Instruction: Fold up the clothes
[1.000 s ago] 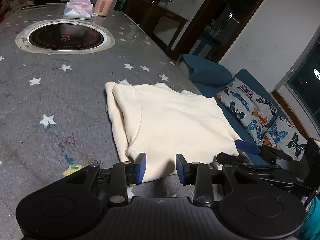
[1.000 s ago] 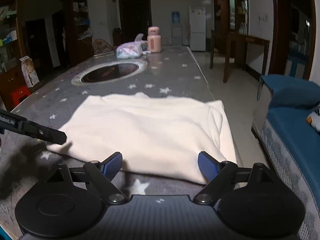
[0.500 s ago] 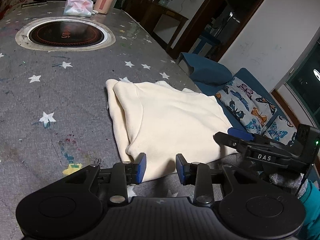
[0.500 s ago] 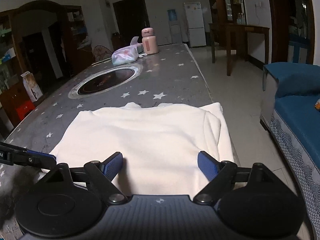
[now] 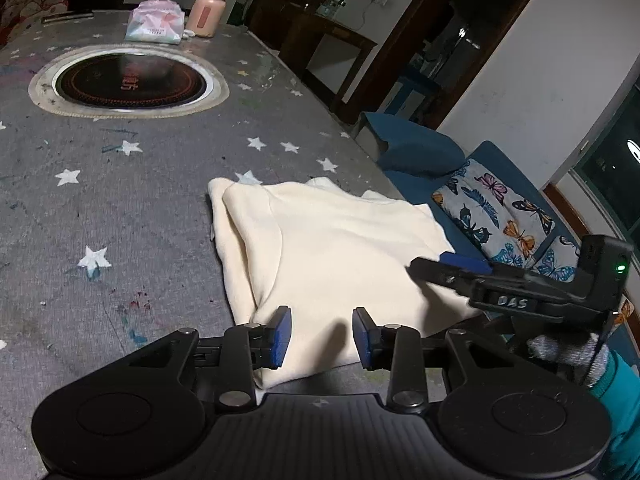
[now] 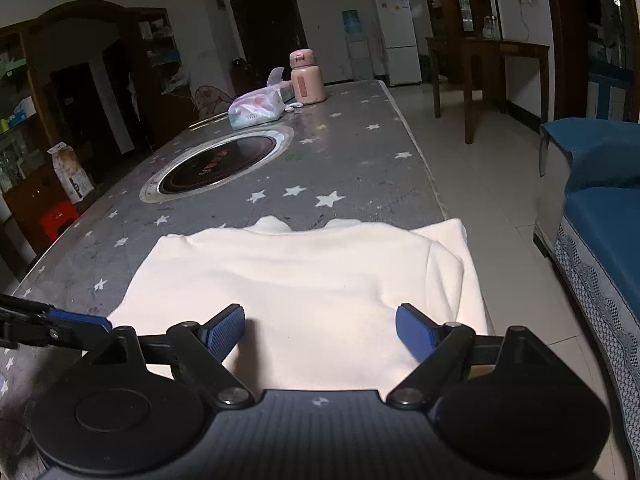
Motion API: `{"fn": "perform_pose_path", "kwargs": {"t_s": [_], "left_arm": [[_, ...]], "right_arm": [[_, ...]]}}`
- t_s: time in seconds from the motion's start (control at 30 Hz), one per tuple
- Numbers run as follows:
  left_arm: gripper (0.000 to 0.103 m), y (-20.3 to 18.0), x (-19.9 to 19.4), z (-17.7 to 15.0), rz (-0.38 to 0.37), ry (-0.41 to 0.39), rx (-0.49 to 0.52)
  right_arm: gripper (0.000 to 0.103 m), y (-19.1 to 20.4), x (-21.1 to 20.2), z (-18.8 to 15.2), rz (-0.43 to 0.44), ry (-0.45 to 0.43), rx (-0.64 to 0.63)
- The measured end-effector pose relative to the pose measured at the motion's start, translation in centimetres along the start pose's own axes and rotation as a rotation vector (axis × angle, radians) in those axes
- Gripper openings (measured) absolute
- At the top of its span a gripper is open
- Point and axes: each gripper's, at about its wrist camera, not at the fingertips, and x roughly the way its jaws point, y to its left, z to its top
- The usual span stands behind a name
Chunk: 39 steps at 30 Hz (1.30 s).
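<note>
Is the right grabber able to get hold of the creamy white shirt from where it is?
Probably yes. The right gripper is open, its jaws over the near edge of the cream shirt, with nothing between them.

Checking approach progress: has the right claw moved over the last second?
Yes. The right claw advanced over the cream garment; its near edge, formerly ahead of the fingers, now lies behind them.

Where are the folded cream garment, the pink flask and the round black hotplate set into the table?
folded cream garment [image 6: 304,280], right wrist view, middle of its top layer.
pink flask [image 6: 306,82], right wrist view, its body.
round black hotplate [image 5: 130,80], left wrist view, centre of the glass.
</note>
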Motion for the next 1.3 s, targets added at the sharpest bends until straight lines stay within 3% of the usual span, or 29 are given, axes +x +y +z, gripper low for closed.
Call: {"fn": "perform_pose_path", "kwargs": {"t_s": [0.33, 0.7, 0.8, 0.87, 1.3], "left_arm": [[0.037, 0.0, -0.3, 0.2, 0.001, -0.004, -0.013], [0.038, 0.1, -0.2, 0.1, 0.009, -0.001, -0.019], [0.044, -0.1, -0.5, 0.1, 0.012, -0.005, -0.015], [0.055, -0.4, -0.7, 0.1, 0.029, -0.015, -0.002], [0.08, -0.6, -1.3, -0.3, 0.104, -0.02, 0.014]], "right_arm": [[0.089, 0.4, 0.3, 0.2, -0.009, -0.001, -0.017], [0.103, 3.5, 0.1, -1.3, -0.032, -0.012, -0.137], [0.103, 3.8, 0.3, -1.6, -0.041, -0.006, -0.14], [0.103, 3.7, 0.4, -1.6, -0.044, -0.005, -0.138], [0.103, 3.3, 0.9, -2.0, -0.043, -0.004, -0.122]]}}
